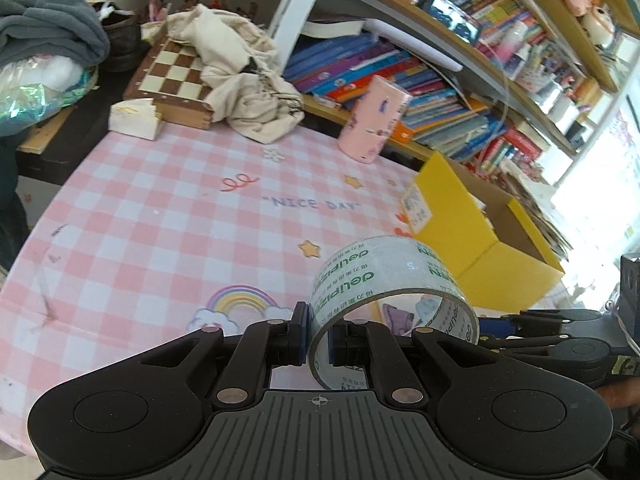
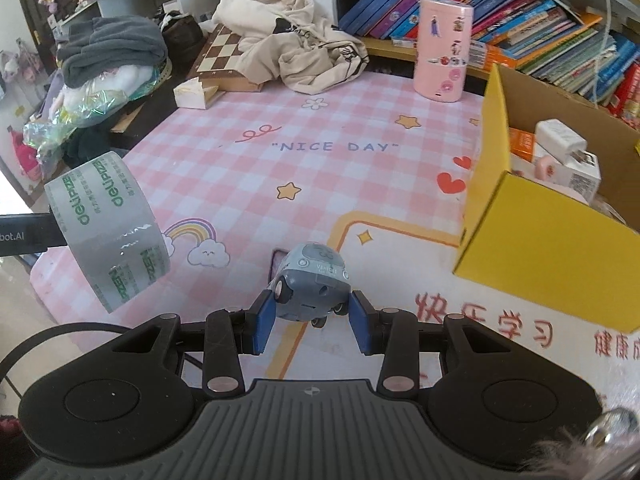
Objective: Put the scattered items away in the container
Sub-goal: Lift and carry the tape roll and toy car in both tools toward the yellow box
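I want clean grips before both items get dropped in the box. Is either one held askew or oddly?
Yes. The toy car sits tilted nose-up in the right gripper, wheels dangling. The left gripper pinches only one wall of the tape roll, which juts sideways.

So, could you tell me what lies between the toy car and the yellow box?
Only bare printed mat, between grey-blue toy car and yellow cardboard box, right-wrist view.

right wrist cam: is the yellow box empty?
No. The yellow box already holds a white charger, an orange pack and other small items, while the right gripper holds the toy car outside it.
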`<state>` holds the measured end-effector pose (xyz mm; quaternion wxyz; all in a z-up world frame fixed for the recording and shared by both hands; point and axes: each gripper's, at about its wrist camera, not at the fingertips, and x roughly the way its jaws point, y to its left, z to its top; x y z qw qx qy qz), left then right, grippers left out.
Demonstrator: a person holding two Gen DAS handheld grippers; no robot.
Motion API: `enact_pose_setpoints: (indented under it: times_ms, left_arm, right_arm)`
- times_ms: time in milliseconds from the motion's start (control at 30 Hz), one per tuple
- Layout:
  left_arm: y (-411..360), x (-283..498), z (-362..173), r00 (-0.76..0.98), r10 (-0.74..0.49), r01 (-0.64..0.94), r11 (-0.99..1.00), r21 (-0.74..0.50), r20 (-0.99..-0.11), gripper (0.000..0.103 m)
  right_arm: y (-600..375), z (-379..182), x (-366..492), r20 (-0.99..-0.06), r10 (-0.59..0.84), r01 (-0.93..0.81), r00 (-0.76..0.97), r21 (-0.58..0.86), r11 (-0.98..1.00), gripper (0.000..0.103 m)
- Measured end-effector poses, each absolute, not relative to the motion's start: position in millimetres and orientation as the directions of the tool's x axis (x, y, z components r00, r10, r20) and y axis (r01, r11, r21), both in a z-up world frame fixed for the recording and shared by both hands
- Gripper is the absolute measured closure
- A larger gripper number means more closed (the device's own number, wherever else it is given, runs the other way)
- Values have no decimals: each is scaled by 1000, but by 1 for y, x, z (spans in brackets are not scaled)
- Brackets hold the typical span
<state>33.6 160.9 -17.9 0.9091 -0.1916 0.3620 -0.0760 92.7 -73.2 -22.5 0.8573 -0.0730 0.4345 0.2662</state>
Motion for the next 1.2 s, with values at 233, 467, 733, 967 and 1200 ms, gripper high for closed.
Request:
enact_pose_setpoints:
  times_ms: [233, 467, 733, 967, 1200]
  left_arm:
    - [147, 31, -21, 704, -328, 50, 908, -416, -630, 95]
    - [137, 30, -22, 682, -370, 88, 898, -431, -631, 95]
    - [115, 37, -24, 630, -446, 168, 877, -450, -635, 95]
    - [93, 48, -26, 589, -502, 237, 857, -458, -634, 95]
    - [74, 58, -20, 571, -536, 285, 840, -462, -622, 95]
  right_arm:
    - [-90, -22, 77, -791, 361, -466, 495, 109, 878, 65]
    - [-106, -18, 62, -800, 318, -418, 509, 93, 904, 65]
    - [-133, -16, 48, -811, 254, -322, 527, 86, 943, 65]
    - [-157, -18, 40, -819, 200, -233, 538, 83, 969, 65]
    - [-175, -16, 38, -823, 170, -186, 542, 80, 979, 65]
